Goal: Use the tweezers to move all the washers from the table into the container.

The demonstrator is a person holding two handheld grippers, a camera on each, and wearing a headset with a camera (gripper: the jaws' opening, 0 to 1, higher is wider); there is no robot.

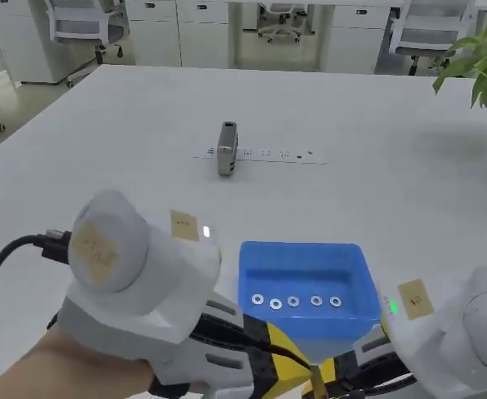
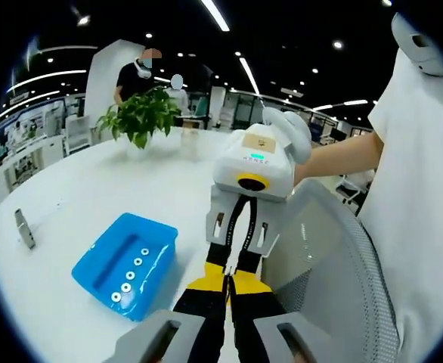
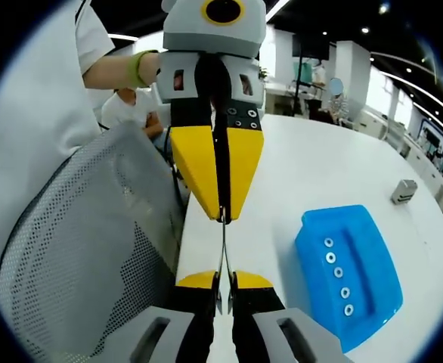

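Several washers (image 1: 293,301) lie in a row inside the blue container (image 1: 343,259). Below it my left gripper (image 1: 303,372) and right gripper (image 1: 341,372) point at each other, tip to tip. In the right gripper view the thin metal tweezers (image 3: 223,249) run from the shut yellow jaws of the left gripper (image 3: 222,218) down into the right gripper (image 3: 223,286), also shut on them. In the left gripper view my left gripper (image 2: 227,283) meets the right gripper (image 2: 230,266), with the container (image 2: 104,261) and its washers (image 2: 131,271) to the left.
A small grey block (image 1: 227,150) stands on a pale strip near the table's middle. A plant (image 1: 484,62) leans in at the far right. A mesh chair back (image 3: 93,249) sits beside the table edge, close to the grippers. People stand in the background.
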